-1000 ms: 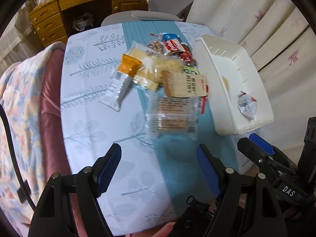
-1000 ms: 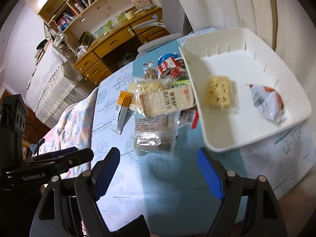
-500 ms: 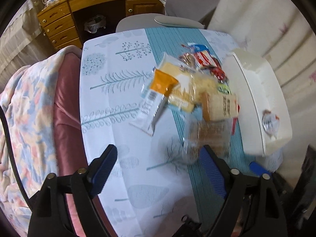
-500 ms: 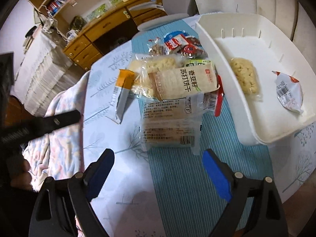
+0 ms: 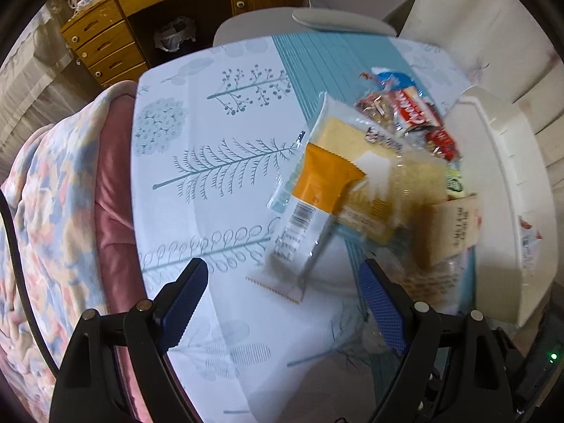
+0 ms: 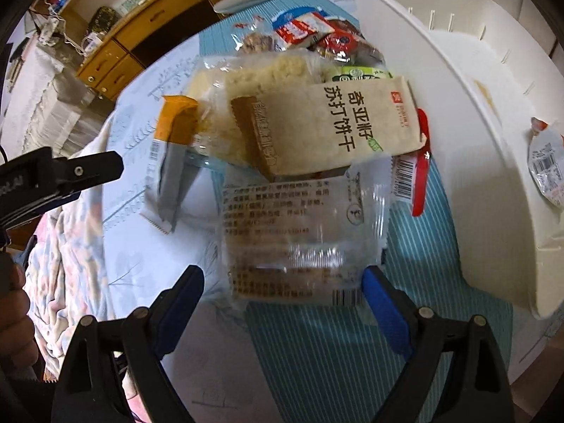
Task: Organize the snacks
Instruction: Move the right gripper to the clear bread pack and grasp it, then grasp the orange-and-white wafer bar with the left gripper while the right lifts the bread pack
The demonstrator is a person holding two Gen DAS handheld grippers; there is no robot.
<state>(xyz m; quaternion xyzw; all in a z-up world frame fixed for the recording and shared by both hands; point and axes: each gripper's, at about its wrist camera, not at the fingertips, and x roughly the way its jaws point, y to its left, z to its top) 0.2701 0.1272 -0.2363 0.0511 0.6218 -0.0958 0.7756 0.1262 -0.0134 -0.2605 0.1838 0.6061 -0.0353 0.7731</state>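
Note:
A pile of snack packets lies on the teal runner beside a white bin (image 5: 500,211) (image 6: 458,105). My left gripper (image 5: 282,299) hangs open over the tablecloth, just short of the orange-topped packet (image 5: 317,197) (image 6: 172,141). My right gripper (image 6: 282,296) is open too. The near end of a clear cookie packet (image 6: 299,232) lies between its blue pads, which do not press on it. A beige cracker pack (image 6: 335,130) (image 5: 454,225) rests on top of the pile. A red-and-white packet (image 6: 546,165) sits in the bin.
A wooden desk with drawers (image 5: 105,42) and a grey chair (image 5: 317,21) stand beyond the table's far edge. A flowered blanket (image 5: 53,211) covers the seat on the left. One finger of the left gripper (image 6: 88,169) reaches in from the left.
Both grippers have come down and closer to the pile. The left one has shifted toward the orange-topped packet, the right one onto the clear packet. Both sets of jaws stand slightly wider.

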